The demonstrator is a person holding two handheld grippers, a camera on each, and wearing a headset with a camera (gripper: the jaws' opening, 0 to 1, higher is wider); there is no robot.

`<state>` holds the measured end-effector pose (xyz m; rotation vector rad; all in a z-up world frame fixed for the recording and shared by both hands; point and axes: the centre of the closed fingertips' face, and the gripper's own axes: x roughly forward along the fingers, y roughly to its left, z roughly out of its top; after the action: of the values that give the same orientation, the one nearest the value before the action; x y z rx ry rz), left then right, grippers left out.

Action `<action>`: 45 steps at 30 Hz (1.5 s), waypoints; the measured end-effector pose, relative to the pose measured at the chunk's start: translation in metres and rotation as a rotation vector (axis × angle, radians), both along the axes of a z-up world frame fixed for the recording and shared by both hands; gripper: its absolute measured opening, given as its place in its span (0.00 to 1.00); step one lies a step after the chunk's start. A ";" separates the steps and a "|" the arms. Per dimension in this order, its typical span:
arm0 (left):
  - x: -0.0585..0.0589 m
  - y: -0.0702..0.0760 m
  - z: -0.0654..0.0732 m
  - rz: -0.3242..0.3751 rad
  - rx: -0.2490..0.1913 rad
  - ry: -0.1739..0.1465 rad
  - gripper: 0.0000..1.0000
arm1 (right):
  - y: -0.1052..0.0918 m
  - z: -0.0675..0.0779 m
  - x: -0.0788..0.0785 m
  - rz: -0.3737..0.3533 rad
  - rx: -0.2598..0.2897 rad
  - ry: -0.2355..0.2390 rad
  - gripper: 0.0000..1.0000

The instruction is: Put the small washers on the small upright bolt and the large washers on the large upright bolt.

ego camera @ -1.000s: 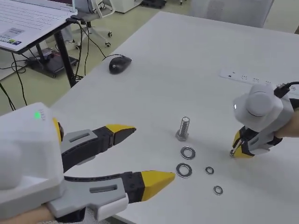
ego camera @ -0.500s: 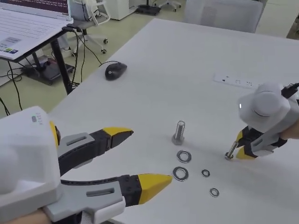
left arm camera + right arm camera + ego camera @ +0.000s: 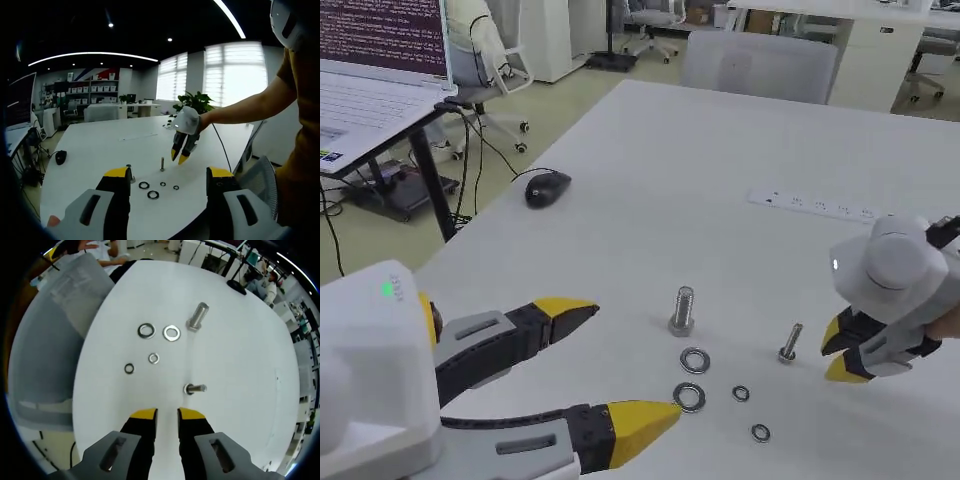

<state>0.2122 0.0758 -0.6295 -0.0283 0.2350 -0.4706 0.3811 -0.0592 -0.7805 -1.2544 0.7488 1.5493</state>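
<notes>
A large upright bolt (image 3: 682, 310) (image 3: 196, 317) stands mid-table, and a small upright bolt (image 3: 790, 343) (image 3: 194, 388) (image 3: 162, 164) stands to its right. Two large washers (image 3: 695, 359) (image 3: 171, 332) and two small washers (image 3: 741, 394) (image 3: 154, 358) lie flat in front of them. My right gripper (image 3: 837, 353) (image 3: 167, 415) hovers just right of the small bolt, jaws slightly apart with nothing between them. At the near left my left gripper (image 3: 620, 362) (image 3: 169, 174) is wide open and empty, a short way from the large washers.
A black mouse (image 3: 547, 187) lies at the table's left edge and a white power strip (image 3: 810, 208) at the far right. A laptop (image 3: 370, 100) sits on a stand beyond the left edge. A chair (image 3: 760, 65) stands behind the table.
My right gripper, which was shut on the small bolt, has stood it upright on the table, let go and drawn back to the right. The left gripper has stayed open.
</notes>
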 end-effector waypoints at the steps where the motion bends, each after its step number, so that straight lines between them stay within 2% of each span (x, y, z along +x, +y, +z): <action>1: -0.001 -0.001 0.001 -0.004 0.003 0.000 0.60 | 0.000 0.000 -0.003 0.001 0.001 0.002 0.17; 4: -0.002 -0.004 0.002 -0.014 0.005 -0.005 0.61 | 0.000 -0.002 -0.016 0.008 0.008 0.011 0.17; 12: -0.006 -0.008 0.006 -0.030 0.010 -0.015 0.61 | 0.007 -0.005 -0.034 0.015 0.021 0.029 0.16; 24: -0.015 -0.005 0.003 -0.009 -0.001 -0.014 0.61 | 0.023 -0.019 -0.063 0.042 0.024 0.073 0.16; 36: -0.017 -0.003 0.003 0.013 -0.006 -0.020 0.61 | 0.036 -0.037 -0.073 0.055 0.012 0.106 0.16; 45: -0.018 -0.002 -0.002 0.024 -0.007 -0.004 0.61 | 0.040 -0.045 -0.073 0.062 -0.003 0.114 0.18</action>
<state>0.1947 0.0742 -0.6311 -0.0372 0.2285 -0.4473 0.3077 -0.0189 -0.8253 -1.2097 0.7917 1.6817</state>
